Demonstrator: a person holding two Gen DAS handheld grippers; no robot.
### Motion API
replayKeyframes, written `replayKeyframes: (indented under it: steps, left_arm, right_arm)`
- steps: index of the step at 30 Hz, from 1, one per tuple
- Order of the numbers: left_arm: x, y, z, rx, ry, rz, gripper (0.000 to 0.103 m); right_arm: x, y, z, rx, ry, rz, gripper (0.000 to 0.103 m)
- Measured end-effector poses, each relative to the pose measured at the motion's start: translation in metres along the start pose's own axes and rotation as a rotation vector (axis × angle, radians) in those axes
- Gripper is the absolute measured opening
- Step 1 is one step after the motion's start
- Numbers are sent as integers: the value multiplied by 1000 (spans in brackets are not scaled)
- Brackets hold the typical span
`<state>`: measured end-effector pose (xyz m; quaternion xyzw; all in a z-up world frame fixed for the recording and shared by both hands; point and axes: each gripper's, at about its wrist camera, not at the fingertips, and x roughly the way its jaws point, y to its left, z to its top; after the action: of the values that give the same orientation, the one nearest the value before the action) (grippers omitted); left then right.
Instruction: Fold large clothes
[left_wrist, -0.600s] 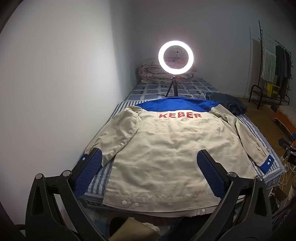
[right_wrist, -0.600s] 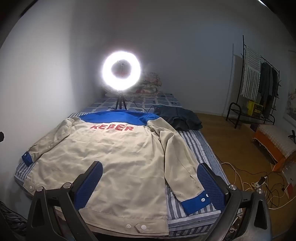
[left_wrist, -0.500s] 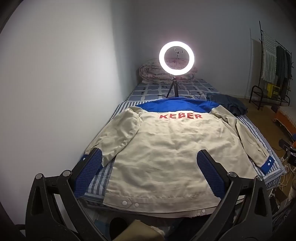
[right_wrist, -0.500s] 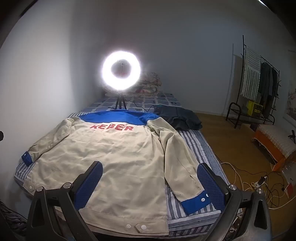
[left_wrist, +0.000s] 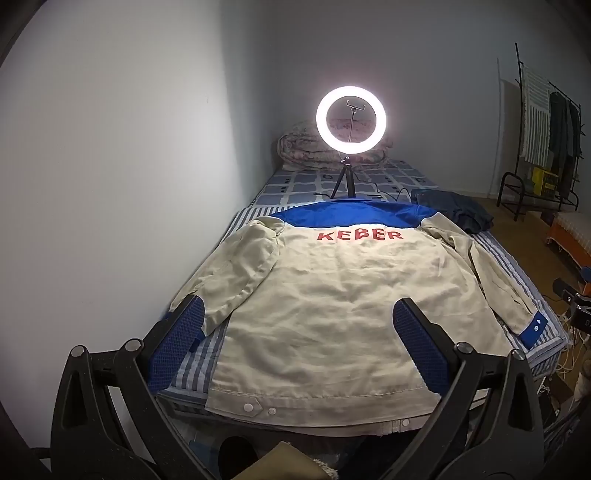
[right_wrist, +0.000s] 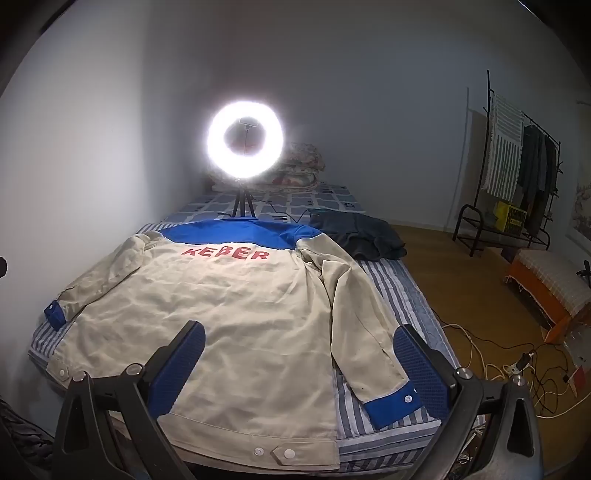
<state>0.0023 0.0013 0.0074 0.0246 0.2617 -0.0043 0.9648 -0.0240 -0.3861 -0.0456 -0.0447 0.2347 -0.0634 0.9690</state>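
Jacket (left_wrist: 332, 314) flat, back up, on bed (right_wrist: 399, 295). Left gripper (left_wrist: 295, 345) and right gripper (right_wrist: 299, 363) released, empty. Risk: hem overhangs bed edge at 6 o'clock (single-layer pinch drags jacket off).

The left gripper (left_wrist: 297, 345) is standing with its jaws spread wide, gripping nothing, and is tilting downward from its wrist. Its 2 blue pads (left_wrist: 177, 347) are facing each other across the gap, each backed by a black arm rising from the bottom edge of the view. The right gripper (right_wrist: 299, 363) is sitting the same way: jaws wide apart, nothing between its blue pads (right_wrist: 421, 365), angling downward.
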Motion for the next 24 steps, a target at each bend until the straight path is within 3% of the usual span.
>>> replayKeyframes:
  steps: [24]
  left_arm:
    - [-4, -3, 6, -1, -18, 2, 103]
  right_arm:
    - [0, -1, 1, 2, 2, -8, 103]
